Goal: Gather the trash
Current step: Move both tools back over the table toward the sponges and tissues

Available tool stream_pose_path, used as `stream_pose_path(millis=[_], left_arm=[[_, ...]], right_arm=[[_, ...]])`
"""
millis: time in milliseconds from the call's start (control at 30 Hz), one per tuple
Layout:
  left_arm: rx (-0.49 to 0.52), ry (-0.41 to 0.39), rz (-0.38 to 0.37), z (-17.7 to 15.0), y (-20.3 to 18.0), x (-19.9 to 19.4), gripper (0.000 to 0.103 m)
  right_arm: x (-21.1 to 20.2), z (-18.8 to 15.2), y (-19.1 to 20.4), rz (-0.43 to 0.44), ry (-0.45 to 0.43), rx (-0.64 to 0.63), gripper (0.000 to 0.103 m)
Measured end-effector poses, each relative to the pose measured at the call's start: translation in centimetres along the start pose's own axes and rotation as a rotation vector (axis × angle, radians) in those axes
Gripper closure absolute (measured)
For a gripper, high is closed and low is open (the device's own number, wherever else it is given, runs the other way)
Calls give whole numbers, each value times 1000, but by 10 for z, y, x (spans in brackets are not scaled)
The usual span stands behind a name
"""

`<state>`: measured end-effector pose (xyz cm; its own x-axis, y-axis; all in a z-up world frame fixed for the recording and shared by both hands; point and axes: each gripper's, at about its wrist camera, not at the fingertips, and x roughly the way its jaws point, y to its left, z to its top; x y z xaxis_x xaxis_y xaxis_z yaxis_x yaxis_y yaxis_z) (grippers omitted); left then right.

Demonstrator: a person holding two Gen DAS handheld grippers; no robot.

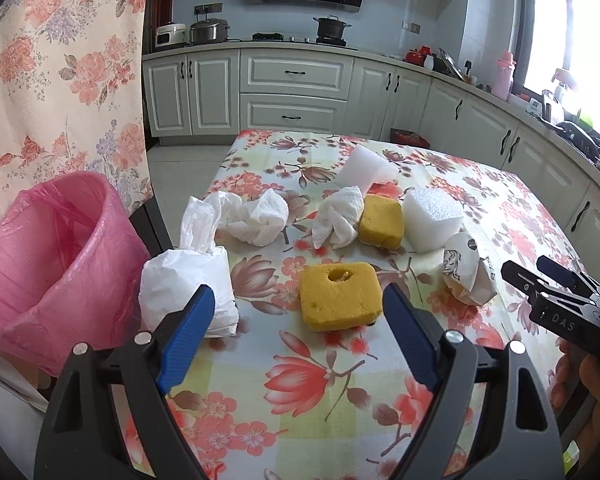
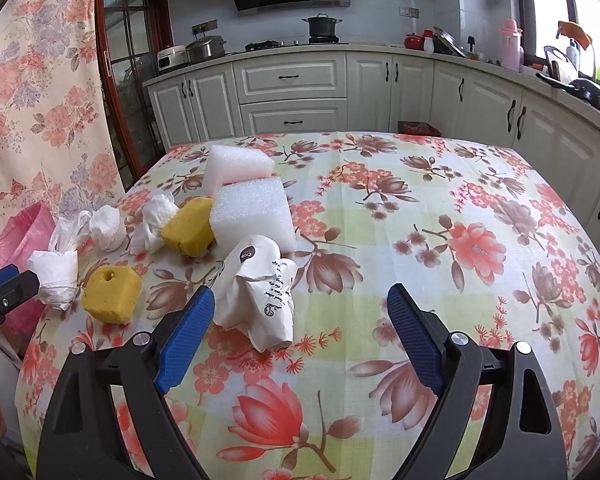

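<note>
Trash lies on the floral tablecloth (image 1: pixel 340 380). A yellow sponge with a hole (image 1: pixel 339 297) sits just ahead of my open, empty left gripper (image 1: pixel 298 300). A white plastic bag (image 1: pixel 188 288) lies by the left finger. Two crumpled tissues (image 1: pixel 260 218) (image 1: pixel 338 214), a second yellow sponge (image 1: pixel 381 220), two white foam blocks (image 1: pixel 432 218) (image 1: pixel 364 168) and a printed paper wrapper (image 1: pixel 466 276) lie beyond. My right gripper (image 2: pixel 300 304) is open and empty, with the wrapper (image 2: pixel 260 292) near its left finger. A pink-lined bin (image 1: pixel 56 264) stands left of the table.
A floral curtain (image 1: pixel 60 80) hangs at the left behind the bin. White kitchen cabinets (image 1: pixel 292 92) and a counter with pots run along the back and right. The right half of the tablecloth (image 2: pixel 460 240) carries nothing.
</note>
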<state>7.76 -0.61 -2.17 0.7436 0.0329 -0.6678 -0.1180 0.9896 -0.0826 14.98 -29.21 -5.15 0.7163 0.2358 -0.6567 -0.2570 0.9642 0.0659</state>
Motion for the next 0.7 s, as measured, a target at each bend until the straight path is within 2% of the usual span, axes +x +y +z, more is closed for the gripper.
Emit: stream_pose_path(millis=[400, 700], left_arm=[[4, 70, -67, -5, -12, 42, 21], [-6, 106, -91, -6, -13, 65, 21]], right_arm=[[23, 3, 13, 3, 62, -44, 21], [42, 7, 24, 20, 111, -84, 22]])
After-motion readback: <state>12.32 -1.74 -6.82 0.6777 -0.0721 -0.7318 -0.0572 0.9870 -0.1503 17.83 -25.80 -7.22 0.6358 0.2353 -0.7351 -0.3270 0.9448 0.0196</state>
